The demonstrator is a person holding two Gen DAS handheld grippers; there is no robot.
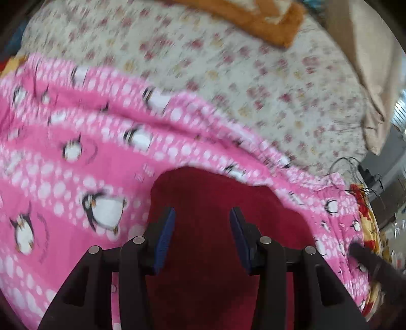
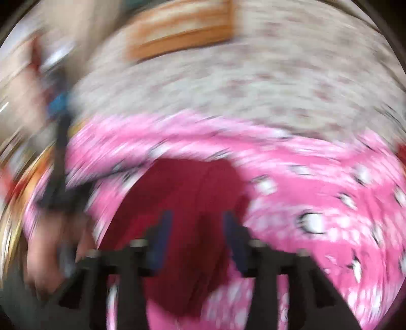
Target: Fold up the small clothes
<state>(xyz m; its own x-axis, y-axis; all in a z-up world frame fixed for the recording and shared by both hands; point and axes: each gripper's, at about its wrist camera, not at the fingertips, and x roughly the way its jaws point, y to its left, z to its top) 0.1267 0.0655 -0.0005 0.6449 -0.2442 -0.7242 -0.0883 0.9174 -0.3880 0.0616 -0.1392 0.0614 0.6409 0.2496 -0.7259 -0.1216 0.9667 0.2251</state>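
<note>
My left gripper hangs over the dark red garment, jaws apart with a clear gap, blue pads bare. Nothing pinched; whether the tips touch the red cloth, can't tell.

The red garment lies on the pink fleece blanket with white dots and penguin print. Its rounded far edge sits just ahead of the fingertips, and the blanket wraps around it on both sides in the left wrist view. The blanket is rumpled into long ridges on the left.

Past the blanket: cream bedsheet with a small pink floral print. An orange fuzzy cloth lies at the sheet's far edge.

Right wrist view is badly motion-blurred. My right gripper shows its jaws spread, with only the red garment seen between them, nothing clamped. Same pink blanket around it, same floral sheet beyond. At the left edge, the other gripper's dark frame and a hand on it, both smeared.
</note>
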